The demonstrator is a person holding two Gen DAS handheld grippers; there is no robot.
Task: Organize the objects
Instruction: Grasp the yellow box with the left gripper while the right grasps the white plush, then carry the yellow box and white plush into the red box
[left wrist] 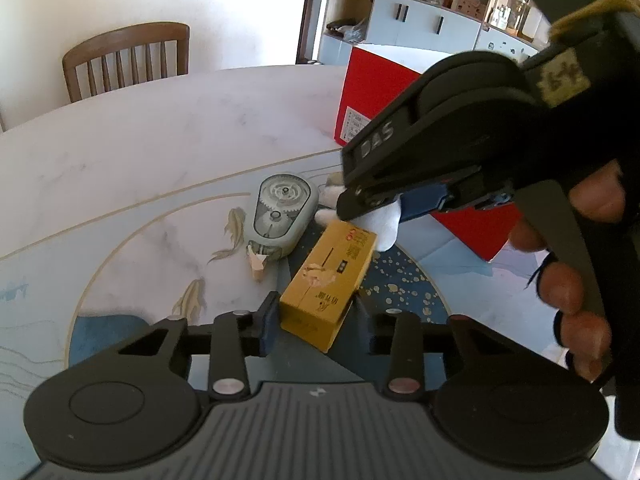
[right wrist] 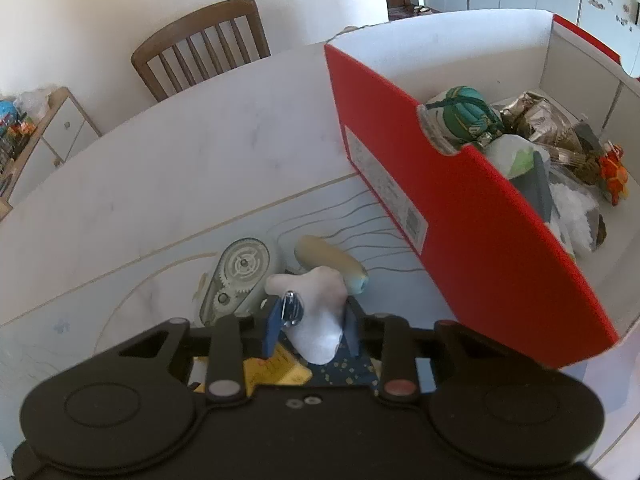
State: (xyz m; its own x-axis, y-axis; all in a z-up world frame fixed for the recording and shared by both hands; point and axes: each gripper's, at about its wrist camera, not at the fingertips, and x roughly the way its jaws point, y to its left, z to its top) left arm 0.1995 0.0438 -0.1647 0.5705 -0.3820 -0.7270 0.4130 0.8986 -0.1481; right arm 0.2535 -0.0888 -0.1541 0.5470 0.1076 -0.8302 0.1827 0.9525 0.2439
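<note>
A yellow carton (left wrist: pixel 328 280) lies on the patterned table (left wrist: pixel 160 152). My left gripper (left wrist: pixel 314 316) is shut on its near end, a blue pad against each side. Just beyond it sits a white soft figure (right wrist: pixel 316 312) with a small metal clip; my right gripper (right wrist: pixel 312 326) is shut on it. In the left wrist view the right gripper (left wrist: pixel 360 204) reaches in from the right, held by a hand (left wrist: pixel 568 280), its tips on the white figure (left wrist: pixel 382 226). A corner of the yellow carton (right wrist: pixel 276 368) shows under the right gripper.
A grey-green correction-tape dispenser (left wrist: pixel 280 212) and a small beige wedge (left wrist: pixel 258 266) lie left of the carton. A beige cylinder (right wrist: pixel 332 264) rests behind the white figure. An open red box (right wrist: pixel 460 220) holding several items stands to the right. A wooden chair (left wrist: pixel 128 60) stands beyond the table.
</note>
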